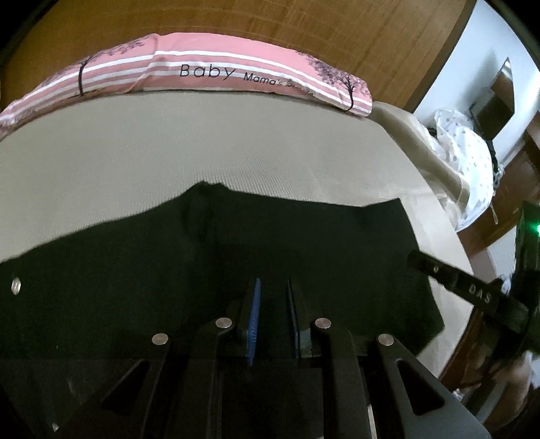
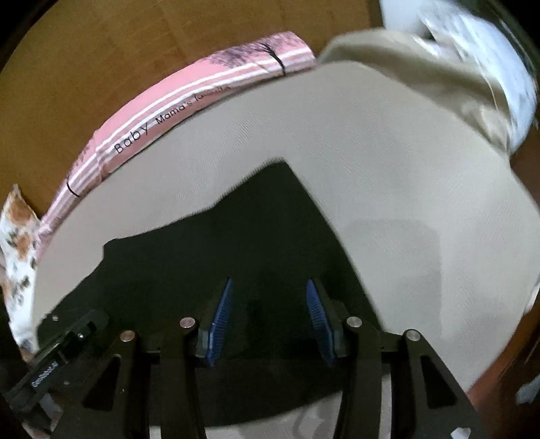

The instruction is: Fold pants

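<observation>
Left wrist view showed one pants (image 1: 236,256) on one bed (image 1: 168,152), one pillow (image 1: 236,77). Left gripper (image 1: 273,304) stood slightly apart, right gripper (image 2: 270,304) wider, both empty

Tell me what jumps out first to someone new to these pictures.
The black pants spread flat on the beige bed, right in front of both grippers, stand out most. Behind them, along the wooden headboard, lies a pink striped pillow printed "Baby". The blue pads frame the dark cloth.
</observation>
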Demonstrator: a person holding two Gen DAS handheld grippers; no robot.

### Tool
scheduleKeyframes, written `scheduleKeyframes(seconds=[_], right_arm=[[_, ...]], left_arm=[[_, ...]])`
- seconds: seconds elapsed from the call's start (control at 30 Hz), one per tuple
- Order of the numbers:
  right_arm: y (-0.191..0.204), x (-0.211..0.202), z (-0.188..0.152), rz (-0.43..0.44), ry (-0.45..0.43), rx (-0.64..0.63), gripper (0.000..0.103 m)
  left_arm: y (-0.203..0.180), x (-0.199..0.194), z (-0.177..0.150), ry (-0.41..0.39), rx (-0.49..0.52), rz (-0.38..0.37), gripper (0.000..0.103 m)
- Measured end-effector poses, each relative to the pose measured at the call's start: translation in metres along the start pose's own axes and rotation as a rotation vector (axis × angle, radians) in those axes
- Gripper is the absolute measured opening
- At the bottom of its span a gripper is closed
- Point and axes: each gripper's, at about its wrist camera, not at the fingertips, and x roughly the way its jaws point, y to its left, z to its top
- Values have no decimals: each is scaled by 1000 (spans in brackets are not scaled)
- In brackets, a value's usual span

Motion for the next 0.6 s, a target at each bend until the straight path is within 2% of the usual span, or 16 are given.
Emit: scheduleKeyframes(seconds=[0.23,0.3,0.43,0.6], right_arm=[[1,43,31,-73,29,-89,43],[1,53,34,-77,44,-93,43],[6,57,33,-103,31,-137,44],[4,56,34,-91,33,-145,44]], left_arm=[[6,33,7,56,58,39,17],[5,34,6,42,83,31,17],[7,35,5,37,99,21,17],[3,31,2,41,111,39,20]])
